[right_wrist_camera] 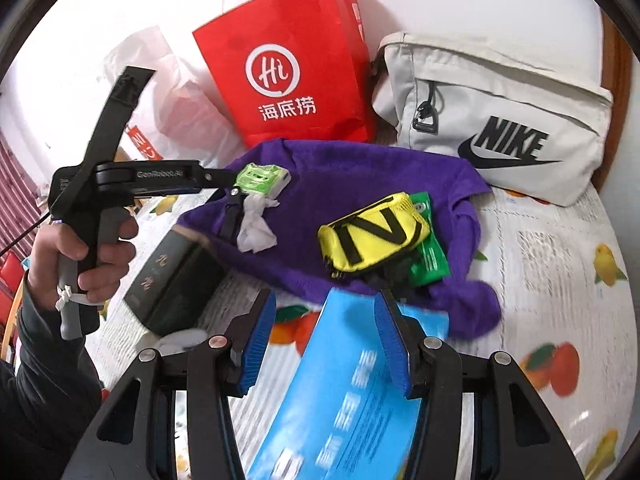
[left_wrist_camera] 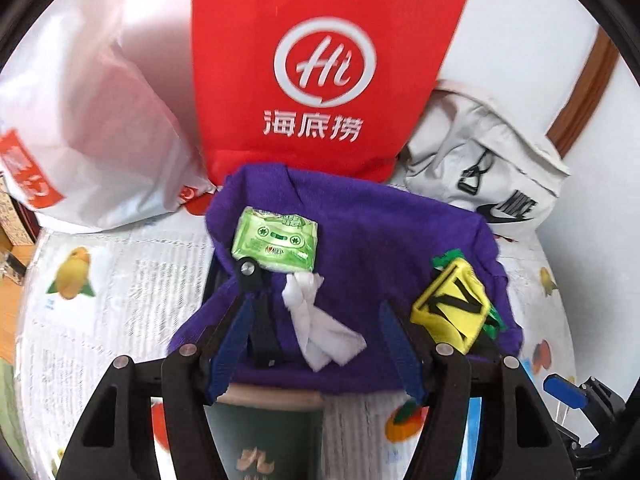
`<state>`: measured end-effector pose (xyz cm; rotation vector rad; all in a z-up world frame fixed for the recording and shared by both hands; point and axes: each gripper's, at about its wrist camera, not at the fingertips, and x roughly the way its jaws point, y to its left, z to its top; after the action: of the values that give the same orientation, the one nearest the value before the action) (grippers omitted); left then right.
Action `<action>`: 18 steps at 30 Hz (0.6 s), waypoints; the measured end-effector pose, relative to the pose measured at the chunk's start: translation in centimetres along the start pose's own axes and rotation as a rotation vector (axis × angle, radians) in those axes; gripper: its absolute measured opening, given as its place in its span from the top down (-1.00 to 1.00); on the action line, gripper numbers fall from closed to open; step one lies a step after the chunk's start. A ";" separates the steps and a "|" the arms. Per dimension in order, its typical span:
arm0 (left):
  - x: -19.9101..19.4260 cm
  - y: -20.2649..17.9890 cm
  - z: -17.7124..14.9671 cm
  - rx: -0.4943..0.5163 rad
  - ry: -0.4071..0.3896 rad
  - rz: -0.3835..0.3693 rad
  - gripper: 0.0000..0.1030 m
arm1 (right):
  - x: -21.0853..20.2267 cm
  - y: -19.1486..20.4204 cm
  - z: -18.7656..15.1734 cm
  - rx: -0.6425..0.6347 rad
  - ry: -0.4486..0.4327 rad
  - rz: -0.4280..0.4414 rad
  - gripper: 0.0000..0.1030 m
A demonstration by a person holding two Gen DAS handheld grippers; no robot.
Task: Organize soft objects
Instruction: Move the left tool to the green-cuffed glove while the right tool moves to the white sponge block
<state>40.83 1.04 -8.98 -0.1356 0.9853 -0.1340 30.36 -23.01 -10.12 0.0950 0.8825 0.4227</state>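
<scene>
A purple towel (left_wrist_camera: 360,240) (right_wrist_camera: 352,184) lies spread on the table. On it rest a green tissue pack (left_wrist_camera: 276,240) (right_wrist_camera: 260,178), a crumpled white tissue (left_wrist_camera: 320,328) (right_wrist_camera: 256,232) and a yellow pouch (left_wrist_camera: 452,304) (right_wrist_camera: 372,236) that covers a green packet (right_wrist_camera: 432,256). My left gripper (left_wrist_camera: 316,300) (right_wrist_camera: 234,194) hangs open over the towel, above the white tissue, its pads touching nothing. My right gripper (right_wrist_camera: 324,300) is open at the towel's near edge. A blue packet (right_wrist_camera: 344,392) lies between its jaws, and the left pad stands clear of it.
Behind the towel stand a red paper bag (left_wrist_camera: 320,80) (right_wrist_camera: 292,76), a white plastic bag (left_wrist_camera: 92,120) and a white sports bag (left_wrist_camera: 488,168) (right_wrist_camera: 492,120). A dark green box (left_wrist_camera: 268,436) (right_wrist_camera: 172,276) lies by the towel's near left. A fruit-print cloth (right_wrist_camera: 560,264) covers the table.
</scene>
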 end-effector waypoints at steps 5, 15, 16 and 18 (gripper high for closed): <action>-3.7 0.1 -2.4 0.013 -0.010 -0.002 -0.25 | -2.6 1.4 -2.5 -0.004 -0.013 0.008 0.01; -8.8 1.8 -10.7 -0.037 0.008 0.009 -0.25 | -5.9 4.5 -9.0 -0.046 -0.002 0.057 0.01; -9.0 2.0 -11.3 -0.046 0.013 0.007 -0.25 | -6.0 4.7 -9.6 -0.052 0.002 0.063 0.01; -9.3 2.3 -12.7 -0.062 0.022 0.002 -0.25 | -6.0 5.4 -11.2 -0.065 0.020 0.078 0.00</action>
<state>25.27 4.27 -8.73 -0.1908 1.0115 -0.1036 16.68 -21.48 -11.51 0.0655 0.8858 0.5260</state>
